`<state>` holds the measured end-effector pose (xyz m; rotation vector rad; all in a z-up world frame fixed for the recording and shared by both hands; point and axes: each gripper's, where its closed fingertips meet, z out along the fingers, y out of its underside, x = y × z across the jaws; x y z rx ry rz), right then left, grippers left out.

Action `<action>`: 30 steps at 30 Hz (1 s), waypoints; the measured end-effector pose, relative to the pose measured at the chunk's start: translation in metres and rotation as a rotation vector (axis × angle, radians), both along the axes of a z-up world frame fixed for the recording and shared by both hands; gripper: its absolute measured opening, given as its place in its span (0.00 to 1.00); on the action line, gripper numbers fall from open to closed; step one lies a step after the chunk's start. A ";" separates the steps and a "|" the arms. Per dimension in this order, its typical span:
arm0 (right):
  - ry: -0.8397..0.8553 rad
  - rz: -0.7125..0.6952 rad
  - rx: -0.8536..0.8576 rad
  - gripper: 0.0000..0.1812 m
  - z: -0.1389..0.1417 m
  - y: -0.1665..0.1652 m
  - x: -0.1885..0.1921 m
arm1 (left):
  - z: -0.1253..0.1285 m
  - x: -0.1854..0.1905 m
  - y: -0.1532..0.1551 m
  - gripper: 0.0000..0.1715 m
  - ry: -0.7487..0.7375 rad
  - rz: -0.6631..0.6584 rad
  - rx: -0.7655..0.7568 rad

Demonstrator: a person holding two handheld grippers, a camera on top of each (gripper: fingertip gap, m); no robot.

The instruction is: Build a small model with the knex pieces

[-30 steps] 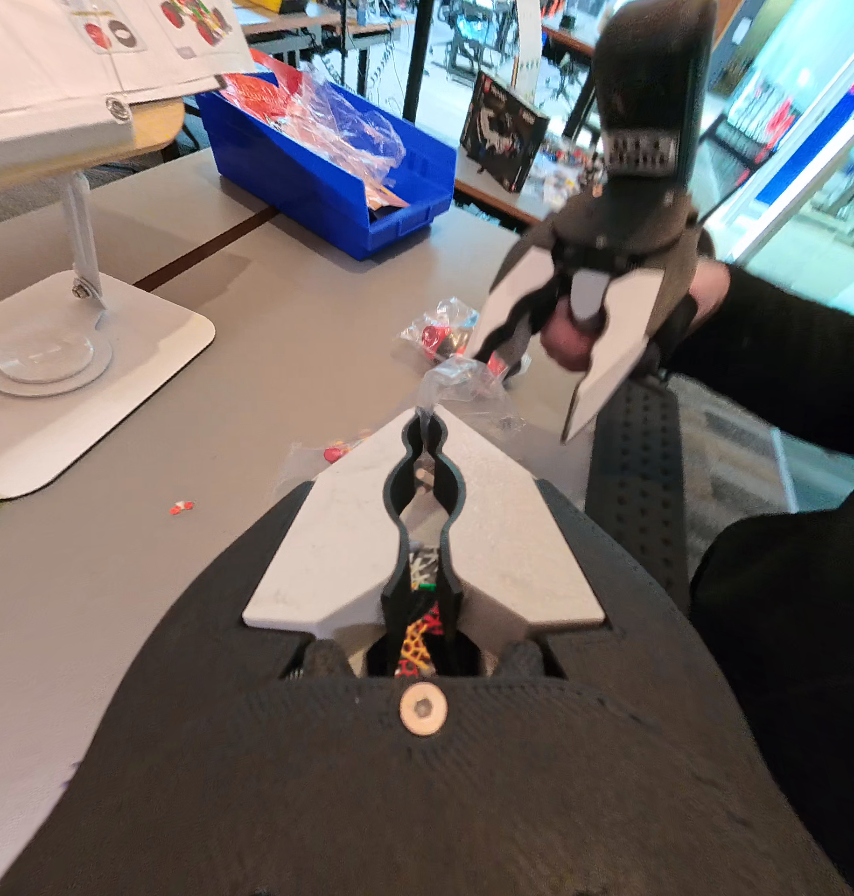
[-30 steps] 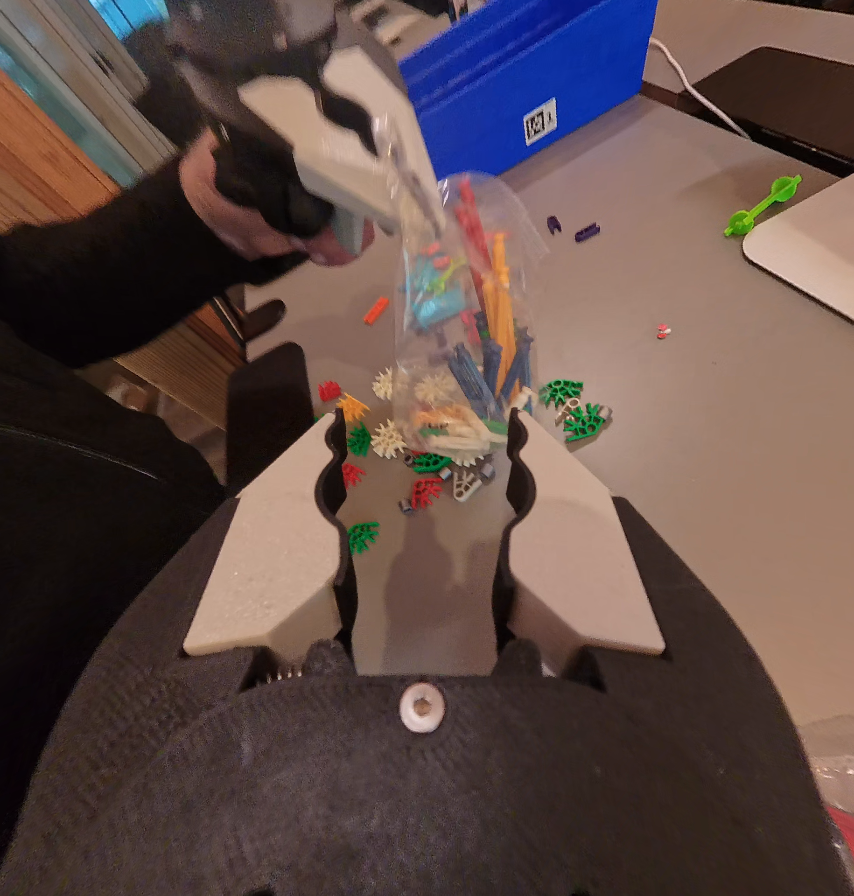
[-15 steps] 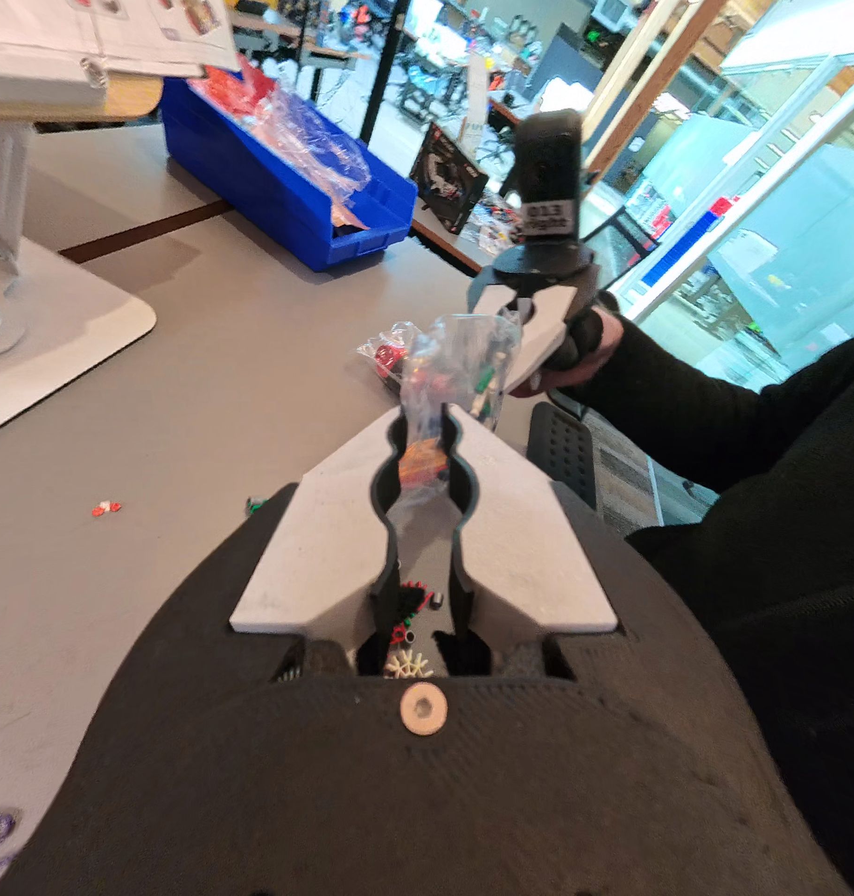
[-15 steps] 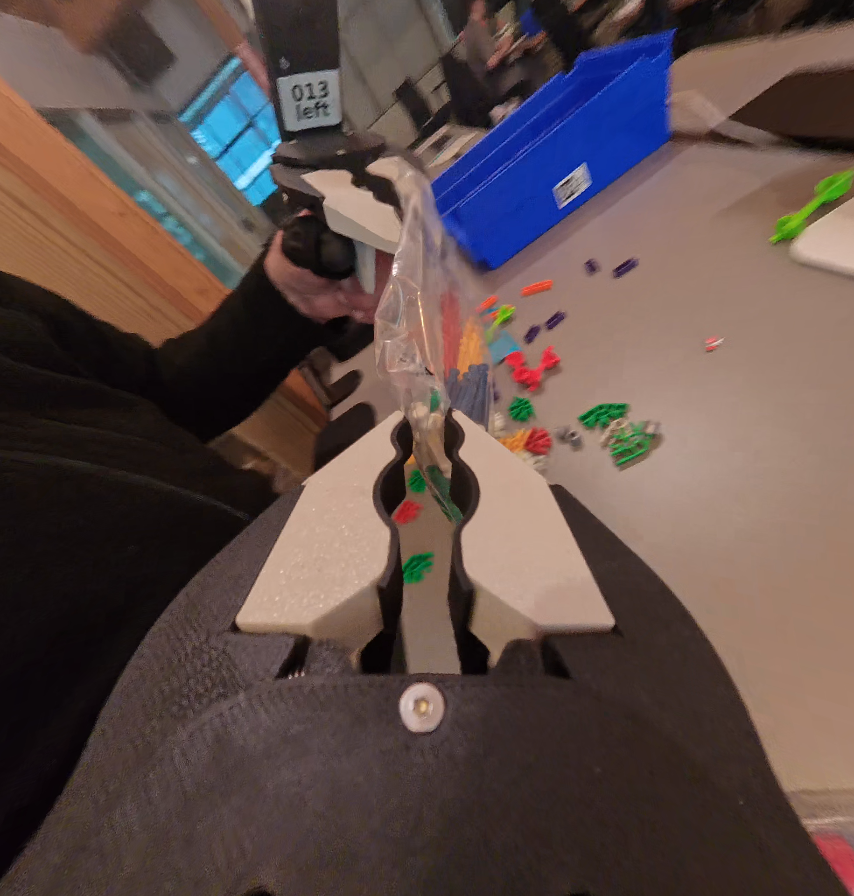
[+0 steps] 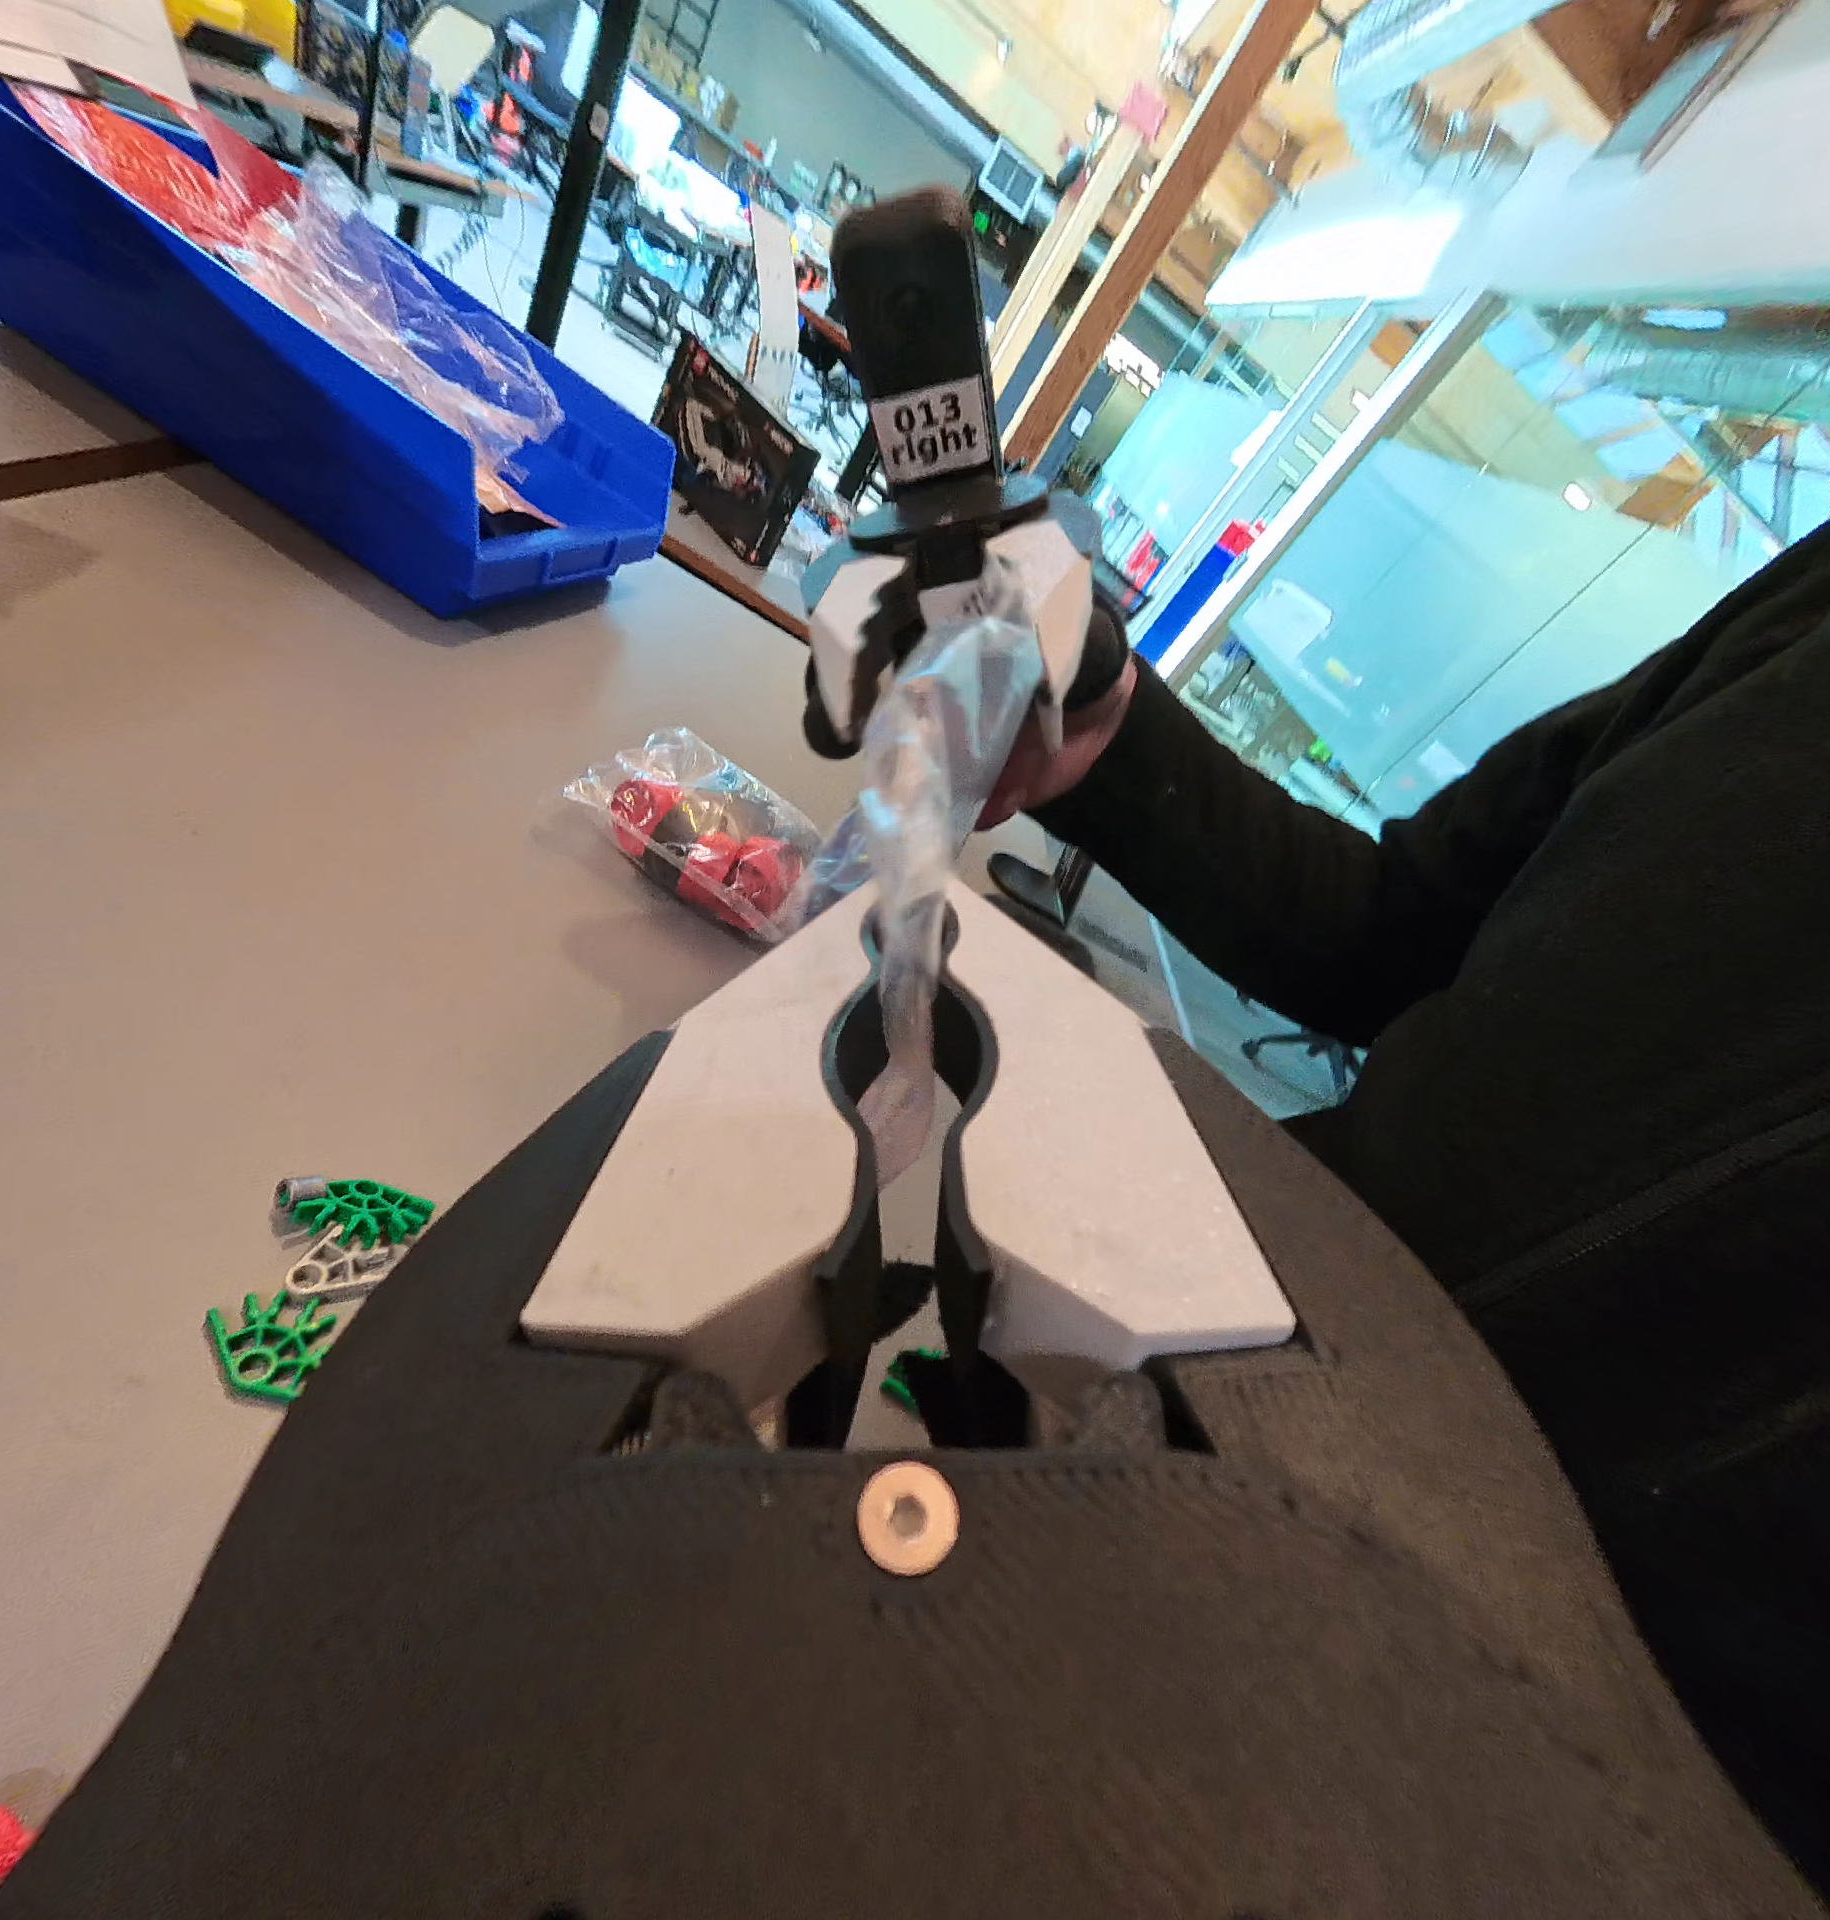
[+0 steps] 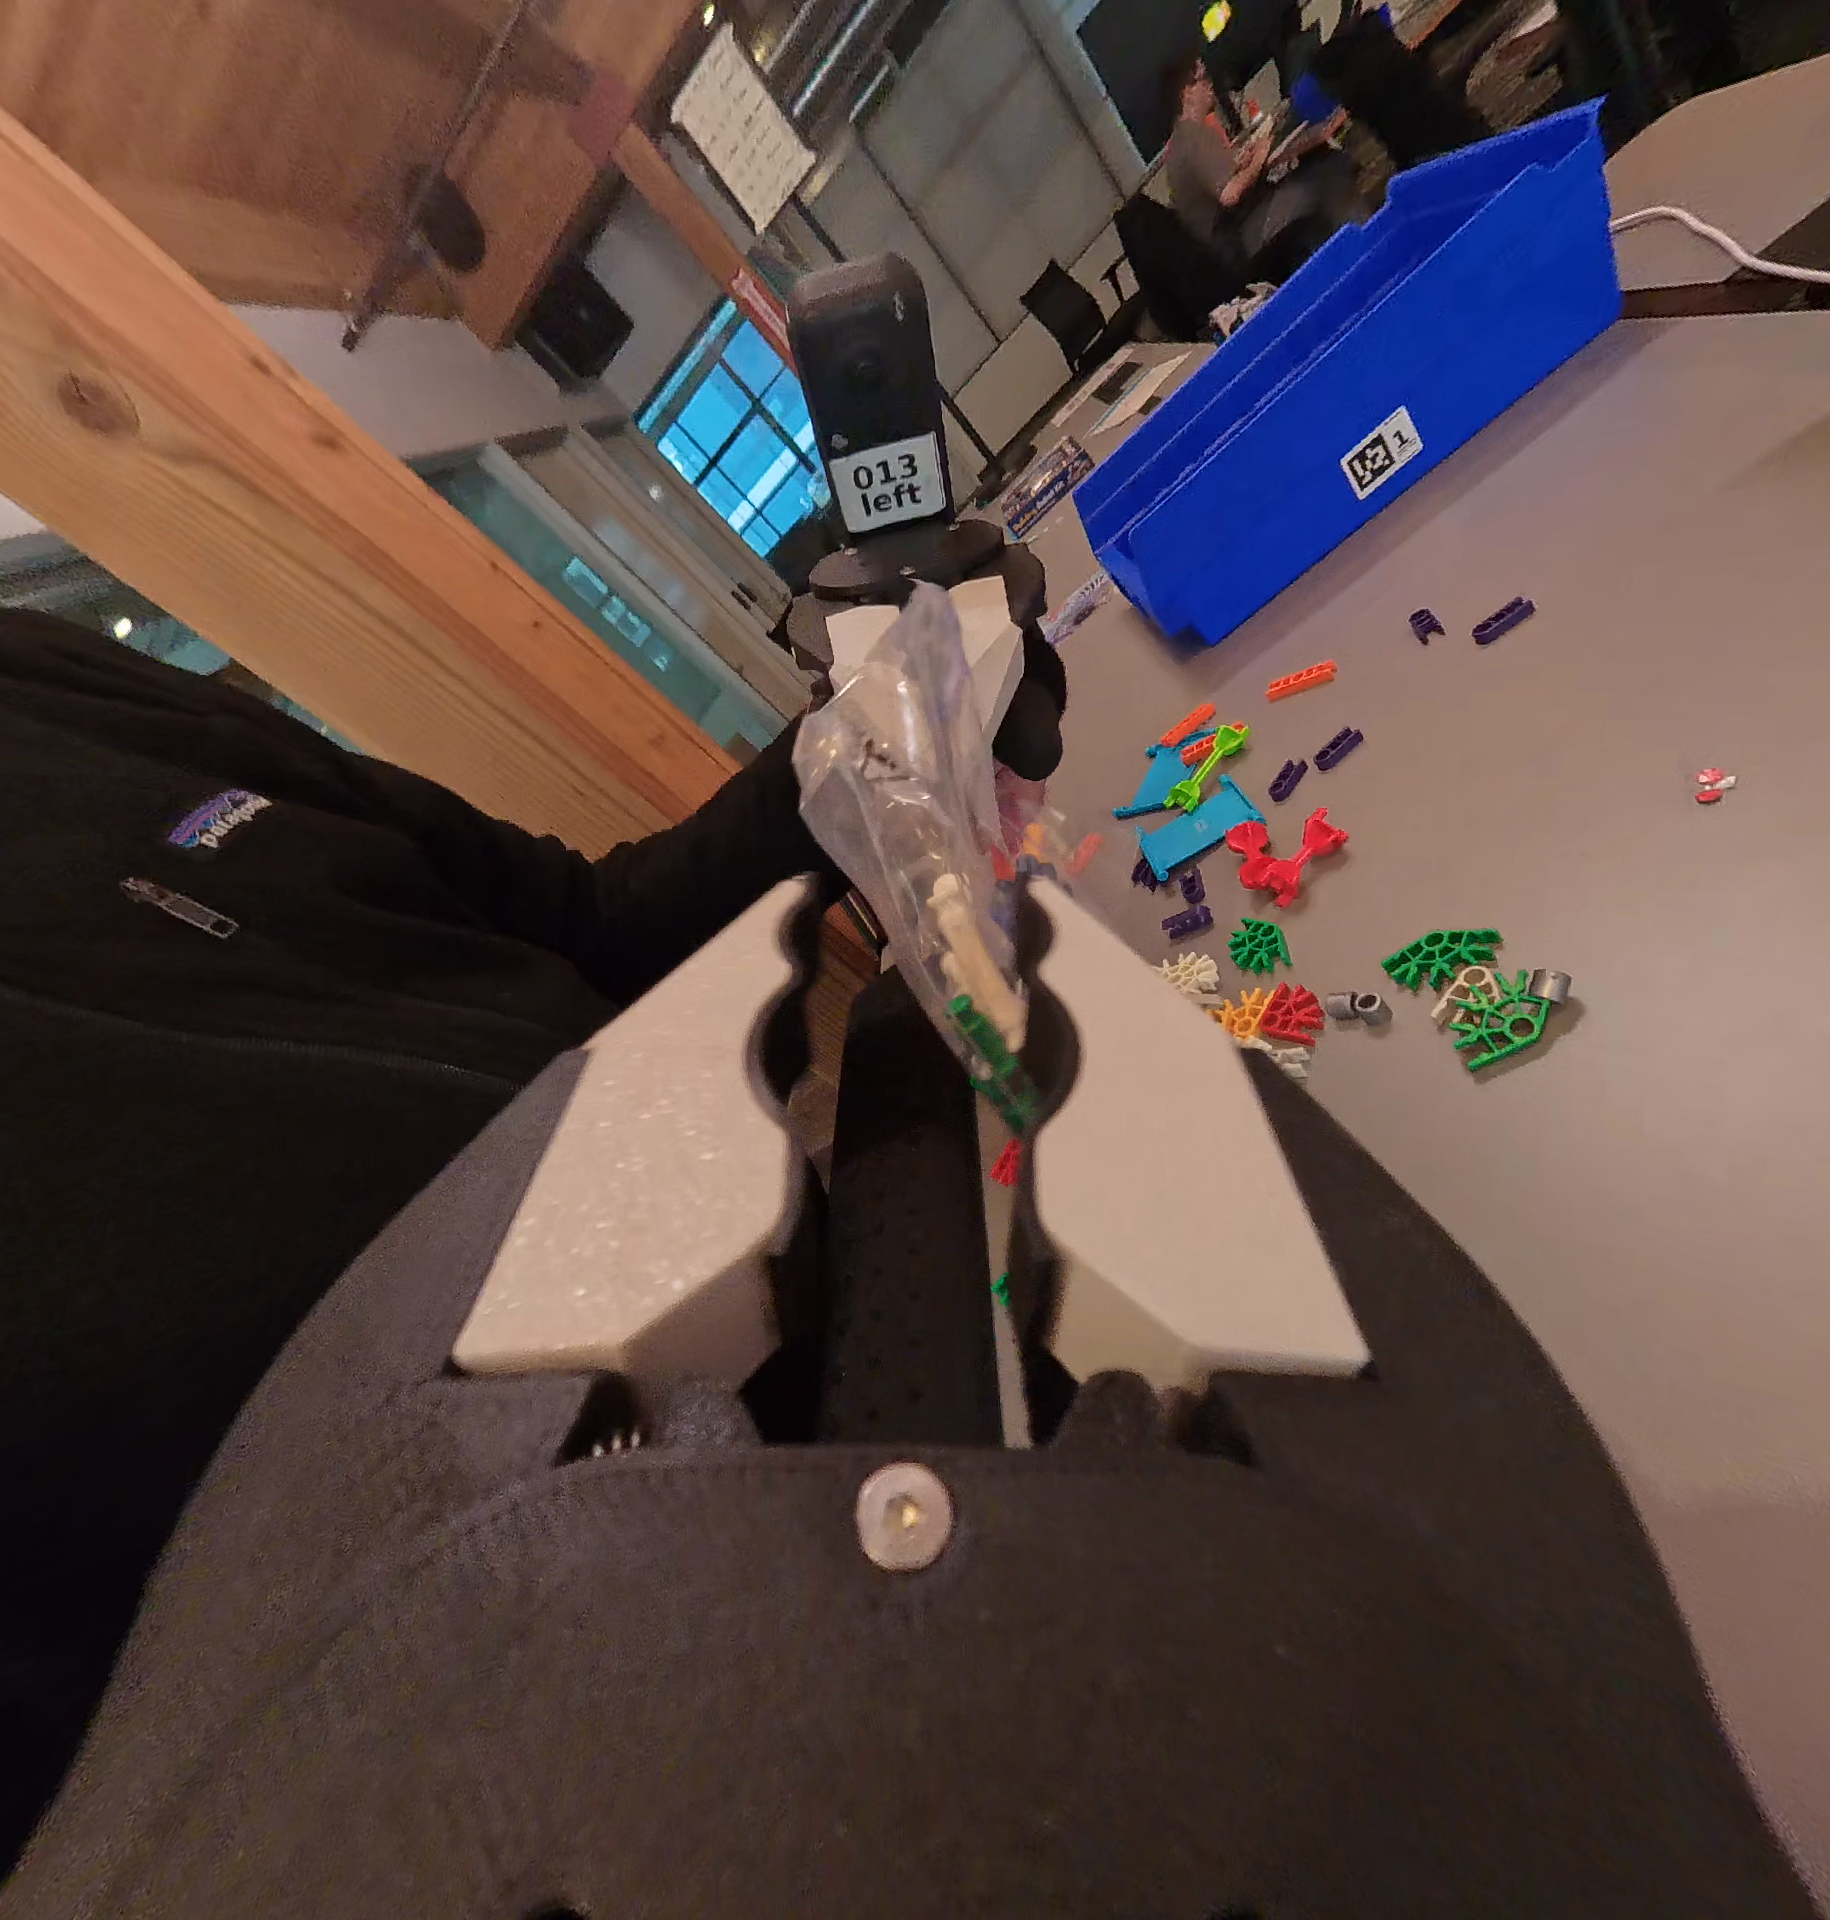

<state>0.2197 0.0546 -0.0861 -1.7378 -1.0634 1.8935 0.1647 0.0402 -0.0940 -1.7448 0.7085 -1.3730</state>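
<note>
A clear plastic bag with a few small plastic building pieces left in it stretches between the two grippers above the grey table. My left gripper is shut on one end of it. In the right wrist view the bag hangs from the left gripper and runs down between my right gripper's fingers, resting against the right finger. The right jaws stand apart with a gap beside the bag. The right gripper also shows in the left wrist view, fingers spread around the bag.
Loose coloured pieces lie scattered on the table, with green ones near my left gripper. A small bag of red wheels lies ahead. A blue bin holding plastic wrap stands at the back. A person's dark sleeves hold both grippers. About 7 centimetres separates my left fingertips from my right.
The right gripper closed around the bag's lower end, then opened part way. Both grippers rose and tilted. The bag holds fewer pieces and more lie on the table.
</note>
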 end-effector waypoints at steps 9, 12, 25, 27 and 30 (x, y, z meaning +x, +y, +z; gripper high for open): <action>0.107 -0.109 0.056 0.08 0.010 0.005 -0.007 | 0.023 -0.013 -0.002 0.00 -0.275 0.023 -0.063; 0.117 -0.155 0.035 0.02 0.014 0.011 -0.010 | 0.022 -0.017 0.002 0.00 -0.299 0.039 -0.085; 0.101 -0.261 -0.070 0.01 0.019 0.025 -0.015 | -0.021 -0.034 0.003 0.02 -0.129 0.101 -0.154; 0.087 -0.303 -0.063 0.01 0.016 0.033 -0.014 | -0.029 -0.050 0.009 0.11 -0.090 0.180 -0.156; 0.037 -0.348 -0.083 0.01 -0.002 0.045 -0.013 | -0.034 -0.074 0.007 0.12 -0.071 0.240 -0.162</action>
